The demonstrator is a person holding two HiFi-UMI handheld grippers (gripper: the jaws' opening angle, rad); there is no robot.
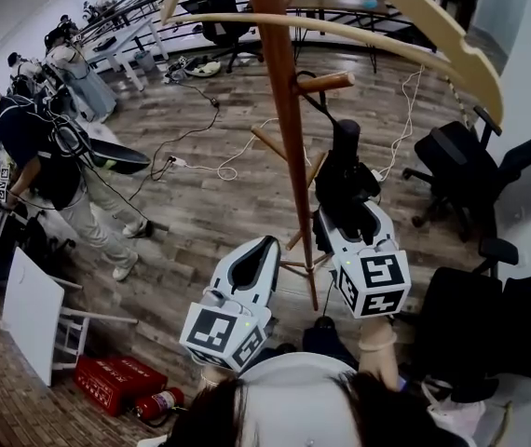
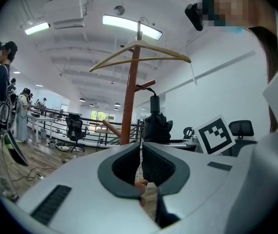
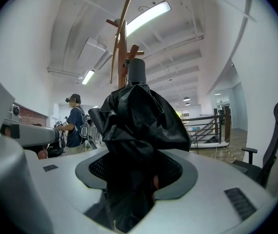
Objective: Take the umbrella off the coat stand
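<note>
The wooden coat stand (image 1: 284,110) rises just ahead of me, with a peg (image 1: 326,83) pointing right. A folded black umbrella (image 1: 345,170) stands upright beside the pole, and its thin strap runs up to that peg. My right gripper (image 1: 340,217) is shut on the umbrella's lower body; in the right gripper view the black fabric (image 3: 139,121) fills the space between the jaws (image 3: 134,167). My left gripper (image 1: 265,247) hovers to the left of the pole, shut with nothing in it (image 2: 140,150). From the left gripper view, the stand (image 2: 129,106) and the umbrella (image 2: 156,123) are straight ahead.
A person (image 1: 42,156) with a backpack stands at the left on the wooden floor. Black office chairs (image 1: 461,166) crowd the right side. Cables (image 1: 200,156) trail across the floor. A white board (image 1: 33,310) and a red box (image 1: 116,380) lie at lower left.
</note>
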